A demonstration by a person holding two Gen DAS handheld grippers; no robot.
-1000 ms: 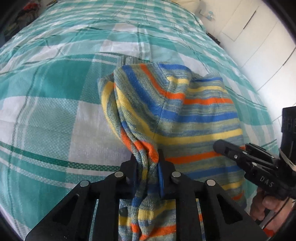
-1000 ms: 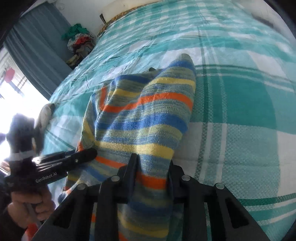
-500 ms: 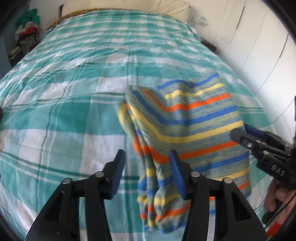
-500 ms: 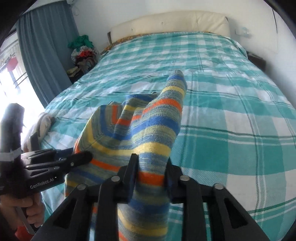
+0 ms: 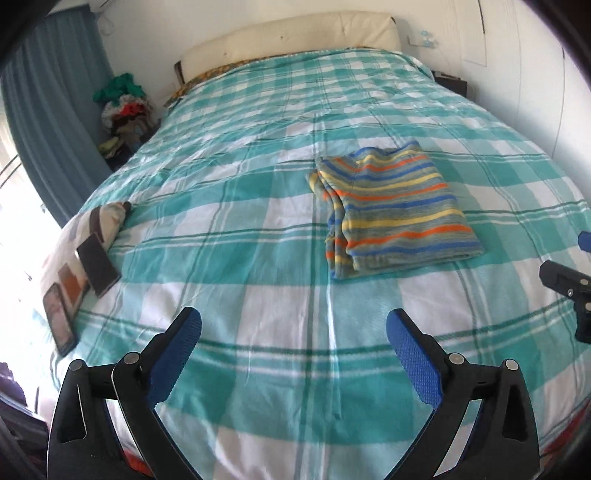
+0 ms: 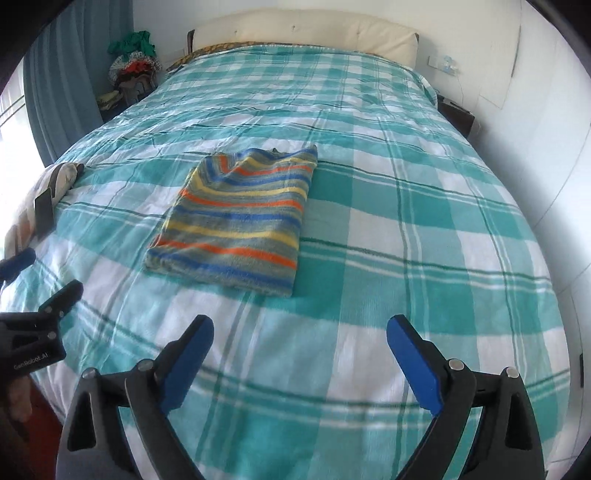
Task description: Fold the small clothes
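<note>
While the striped garment (image 5: pixel 391 210) lies folded, both grippers gape wide, empty.

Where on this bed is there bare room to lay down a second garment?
Bare bedspread lies right of the folded striped garment, beyond it toward the headboard, and between it and both open hand-held grippers. The left edge is crowded by a patterned cushion.

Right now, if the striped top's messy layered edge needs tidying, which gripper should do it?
Probably the left gripper: the striped top's uneven layers face its side. Both grippers, including the right gripper, are open and well back.
</note>
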